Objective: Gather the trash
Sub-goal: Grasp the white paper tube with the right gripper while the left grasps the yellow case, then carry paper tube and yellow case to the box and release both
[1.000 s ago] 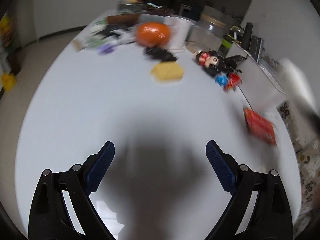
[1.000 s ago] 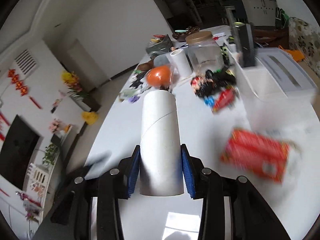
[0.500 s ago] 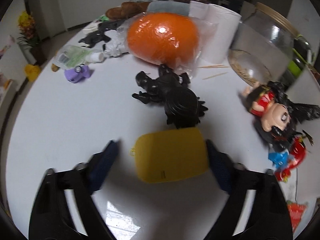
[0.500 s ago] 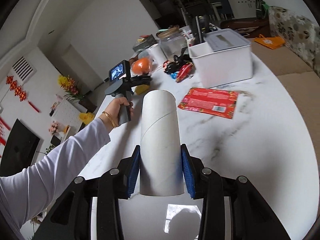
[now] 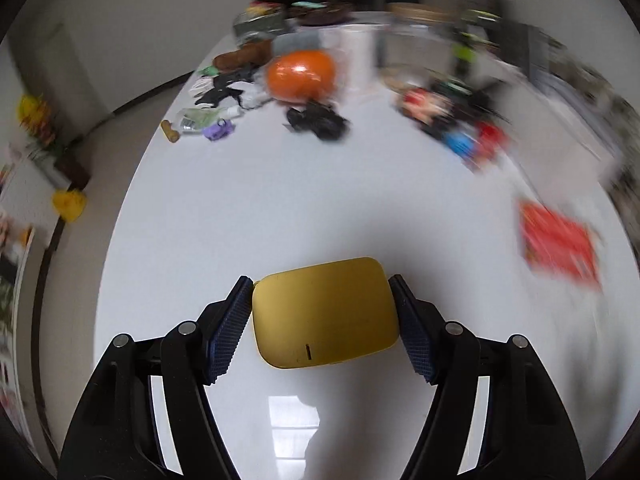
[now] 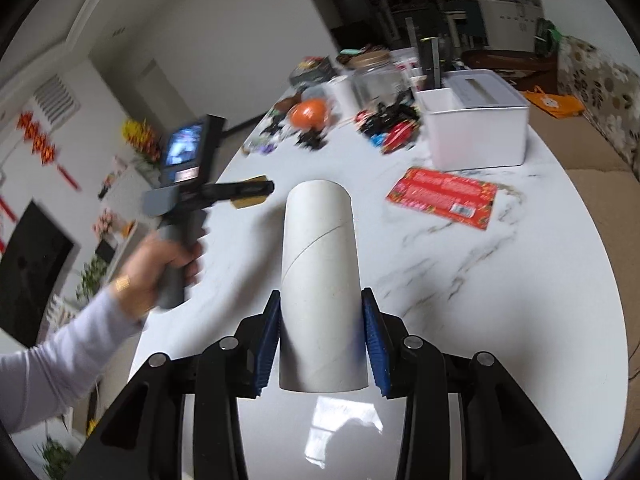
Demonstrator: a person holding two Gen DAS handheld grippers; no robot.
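L gripper (image 5: 322,312) is clamped on a flat yellow case (image 5: 325,312), blue pads (image 5: 228,328) pressing both its short sides; the case is held above the white marble table (image 5: 280,208), w/ its shadow on the top below. In the right wrist view the same gripper (image 6: 256,192) shows out over the table's left edge, held by the left hand (image 6: 168,264), yellow case (image 6: 248,200) between its fingers, blurred. R gripper (image 6: 322,344) is squeezed on a white cardboard tube (image 6: 320,288), which lies lengthwise along the fingers, far end pointing toward the table's middle. A red flat packet (image 6: 442,196) lies on the table, right of the tube's far end and just in front of a white plastic bin (image 6: 476,128). Beyond the packet, nearer the table's far end: an orange in a clear bag (image 6: 310,114), small red/black toys (image 6: 388,124) beside the bin, a glass jar (image 6: 376,76) behind them. Far part of the left wrist view is motion-blurred; details there unclear.
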